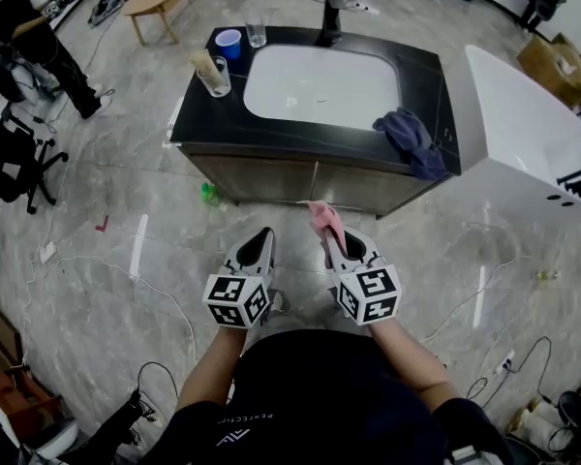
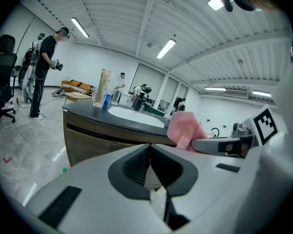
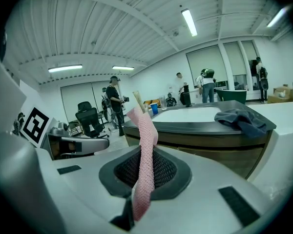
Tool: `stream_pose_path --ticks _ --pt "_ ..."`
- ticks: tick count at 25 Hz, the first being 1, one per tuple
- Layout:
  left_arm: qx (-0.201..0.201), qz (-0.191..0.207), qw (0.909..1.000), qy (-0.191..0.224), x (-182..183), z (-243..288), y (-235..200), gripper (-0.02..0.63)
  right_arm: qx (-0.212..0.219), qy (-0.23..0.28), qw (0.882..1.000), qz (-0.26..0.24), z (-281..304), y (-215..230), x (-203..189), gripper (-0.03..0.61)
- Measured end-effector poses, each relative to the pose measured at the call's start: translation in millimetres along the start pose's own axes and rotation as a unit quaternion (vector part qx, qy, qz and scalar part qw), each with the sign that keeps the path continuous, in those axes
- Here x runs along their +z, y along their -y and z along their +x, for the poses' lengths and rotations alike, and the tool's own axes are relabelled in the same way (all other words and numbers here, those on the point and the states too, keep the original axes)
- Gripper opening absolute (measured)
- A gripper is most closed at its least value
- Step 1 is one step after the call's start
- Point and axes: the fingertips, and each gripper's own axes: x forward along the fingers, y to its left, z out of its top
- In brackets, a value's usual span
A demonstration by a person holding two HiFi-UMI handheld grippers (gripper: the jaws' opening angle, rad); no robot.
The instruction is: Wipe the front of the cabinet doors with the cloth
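Grey marbled floor (image 1: 97, 260) spread around a vanity whose black worktop (image 1: 428, 76) carried a white basin (image 1: 320, 85), a blue cup (image 1: 229, 43) and a crumpled dark blue rag (image 1: 412, 139) near its right edge. The only print in sight was the black-and-white square markers on the cubes (image 1: 237, 300) of both tools, plus white lettering on the person's black shirt (image 1: 300, 395), too small to read with certainty. The right hand-held gripper (image 3: 144, 152) was clenched on the pink cloth (image 3: 145, 130), which ran up between its jaws and stood above the tips as a twisted strip. That cloth hung in front of the cabinet doors (image 1: 300, 184), apart from them. The left hand-held gripper (image 2: 150, 147), just beside the right, had its jaws pressed together on nothing.
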Motion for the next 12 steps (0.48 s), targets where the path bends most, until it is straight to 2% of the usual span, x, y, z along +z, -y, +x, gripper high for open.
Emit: stream_pose_path --ticks 12 --pt "0.006 0.012 0.9999 0.008 7 -7 -7 0.009 0.022 -0.007 1.0 -0.009 -8 -16 -7 0.041"
